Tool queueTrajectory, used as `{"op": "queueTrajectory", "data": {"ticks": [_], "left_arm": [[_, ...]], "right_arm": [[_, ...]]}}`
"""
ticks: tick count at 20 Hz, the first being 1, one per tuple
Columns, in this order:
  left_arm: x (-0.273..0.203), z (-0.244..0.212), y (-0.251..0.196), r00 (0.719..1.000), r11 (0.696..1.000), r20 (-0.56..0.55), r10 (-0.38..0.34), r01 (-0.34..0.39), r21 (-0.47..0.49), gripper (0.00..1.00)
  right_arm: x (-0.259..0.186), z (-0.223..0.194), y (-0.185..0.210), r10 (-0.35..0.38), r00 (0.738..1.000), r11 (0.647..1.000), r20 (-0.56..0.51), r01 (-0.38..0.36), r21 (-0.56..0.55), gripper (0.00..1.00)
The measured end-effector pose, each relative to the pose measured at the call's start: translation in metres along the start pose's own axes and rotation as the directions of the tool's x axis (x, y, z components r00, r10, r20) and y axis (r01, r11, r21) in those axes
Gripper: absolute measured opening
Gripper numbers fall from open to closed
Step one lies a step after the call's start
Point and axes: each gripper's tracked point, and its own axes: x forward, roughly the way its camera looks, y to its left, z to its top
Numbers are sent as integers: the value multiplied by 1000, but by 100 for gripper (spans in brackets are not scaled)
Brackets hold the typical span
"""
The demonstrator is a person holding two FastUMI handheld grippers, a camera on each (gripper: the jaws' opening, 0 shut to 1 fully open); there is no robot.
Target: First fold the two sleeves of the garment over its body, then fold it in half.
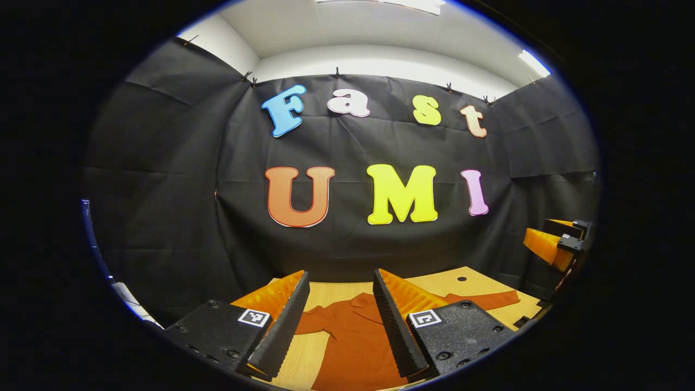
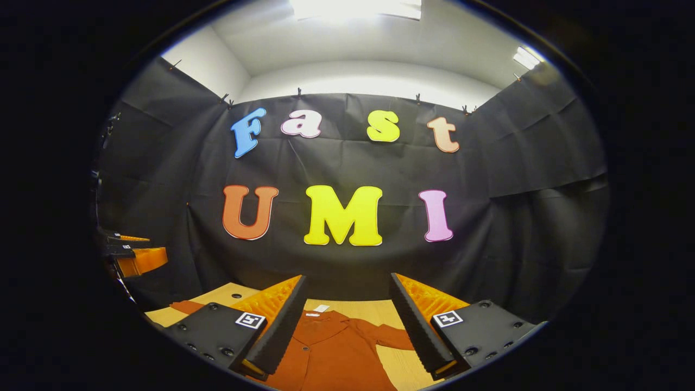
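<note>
Between the parted fingers of the left gripper, at six o'clock in the left gripper view, lies the rust-coloured garment, flat on the wooden table. The right gripper is likewise released, holding nothing, above the same shirt. No fold looks begun: one sleeve stretches out toward four o'clock in the left gripper view, the other sleeve lies out at five o'clock in the right gripper view. Likely next: lower onto a cuff and pinch it. Farther off, a small white tag lies by the collar; nothing blocks the way.
</note>
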Motion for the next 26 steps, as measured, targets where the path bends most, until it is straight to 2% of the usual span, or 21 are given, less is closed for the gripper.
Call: {"op": "queueTrajectory", "data": {"ticks": [13, 20, 23, 26], "left_arm": [[-4, 2, -7, 1000, 1000, 7, -14, 14, -8, 78], [4, 0, -17, 999, 999, -6, -43, 43, -2, 78], [8, -4, -21, 999, 999, -17, -51, 51, -1, 78], [11, -8, -29, 998, 998, -30, -57, 57, -11, 78]], "right_arm": [[-11, 10, -6, -11, 1000, 1000, 20, 11, -20, 95], [-2, 14, -16, -24, 1000, 1000, 17, 24, -19, 95], [5, 16, -30, -38, 999, 999, 13, 38, -23, 95], [19, 14, -65, -87, 996, 996, -2, 86, -26, 95]]}}
